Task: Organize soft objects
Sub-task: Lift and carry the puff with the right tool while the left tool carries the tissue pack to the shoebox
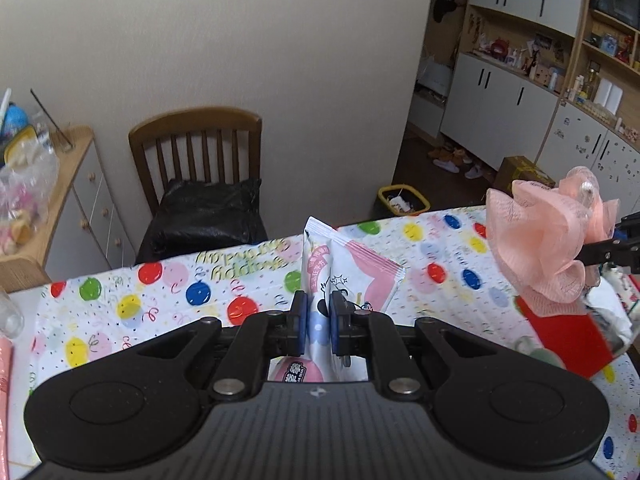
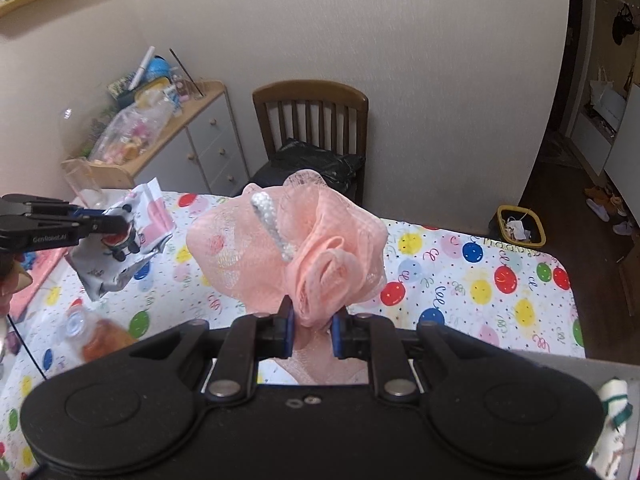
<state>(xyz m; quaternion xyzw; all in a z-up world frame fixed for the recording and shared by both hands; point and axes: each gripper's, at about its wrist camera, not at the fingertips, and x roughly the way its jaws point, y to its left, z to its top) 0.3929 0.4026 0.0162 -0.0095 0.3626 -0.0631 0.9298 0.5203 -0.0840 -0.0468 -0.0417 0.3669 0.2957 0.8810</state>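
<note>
The left hand-held gripper is squeezed almost shut on a soft white and pink plastic packet, and the right hand-held gripper is squeezed almost shut on a fluffy peach mesh bath puff. Each is pinched low down so it stands up between the pads and cannot flop or slip, up in the air above the desk with the balloon-dot cloth. Farther back a brown wooden chair holds a black bag.

The packet's lower end hides behind the left claw — its small print too blurred to read.
</note>
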